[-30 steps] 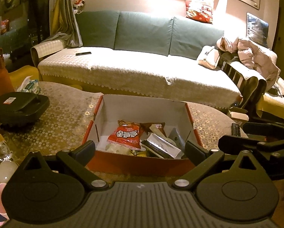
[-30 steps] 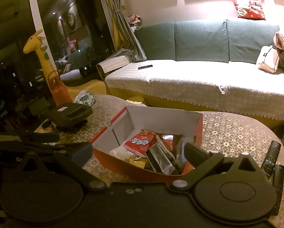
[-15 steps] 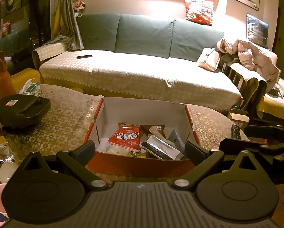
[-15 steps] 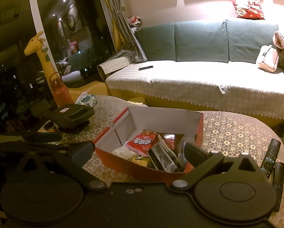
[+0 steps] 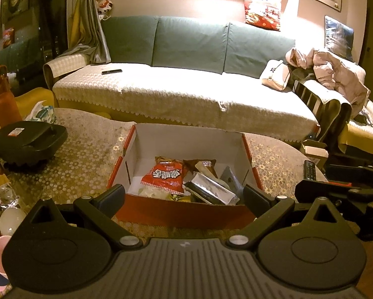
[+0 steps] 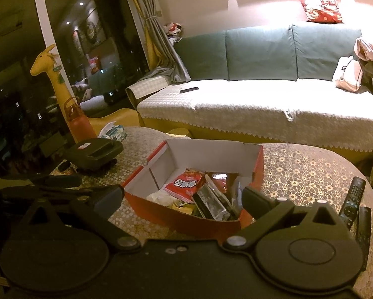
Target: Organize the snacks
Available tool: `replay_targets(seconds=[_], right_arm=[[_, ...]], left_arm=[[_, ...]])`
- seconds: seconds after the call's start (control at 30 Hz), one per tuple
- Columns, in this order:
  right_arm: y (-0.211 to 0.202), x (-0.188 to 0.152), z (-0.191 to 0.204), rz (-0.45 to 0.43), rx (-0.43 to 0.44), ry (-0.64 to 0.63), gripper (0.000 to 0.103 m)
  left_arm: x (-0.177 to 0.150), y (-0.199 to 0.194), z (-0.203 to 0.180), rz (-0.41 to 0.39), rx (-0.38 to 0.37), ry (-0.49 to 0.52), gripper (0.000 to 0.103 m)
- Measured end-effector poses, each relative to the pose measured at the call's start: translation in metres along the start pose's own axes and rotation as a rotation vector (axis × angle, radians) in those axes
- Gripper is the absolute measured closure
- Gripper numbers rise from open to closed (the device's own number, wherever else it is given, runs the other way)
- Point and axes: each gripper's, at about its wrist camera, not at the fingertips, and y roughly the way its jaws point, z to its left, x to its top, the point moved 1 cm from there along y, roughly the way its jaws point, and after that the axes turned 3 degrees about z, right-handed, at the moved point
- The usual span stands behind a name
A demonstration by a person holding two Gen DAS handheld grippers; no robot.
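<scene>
Snacks lie heaped in a red cardboard box [image 5: 186, 215] with a white interior, standing on a patterned table [image 5: 86, 149] before a green sofa [image 5: 191, 42]. Left gripper [image 5: 184, 195] and right gripper [image 6: 182, 194] both hover at the box's near wall, fingers spread wide and holding nothing. Red snack packet [image 5: 167, 175] rests centrally in the box, a silver foil packet [image 5: 212, 190] just beside it. Remote controls [image 6: 353, 198] lie on the table, apart from the box.
</scene>
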Motion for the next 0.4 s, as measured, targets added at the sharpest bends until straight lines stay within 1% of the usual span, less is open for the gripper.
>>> replay_targets(seconds=[0.4], right_arm=[[-0.0048, -0.0070, -0.0050, 0.007, -0.006, 0.023, 0.000]], left_arm=[[-0.0062, -0.0005, -0.0054, 0.017, -0.020, 0.011, 0.002]])
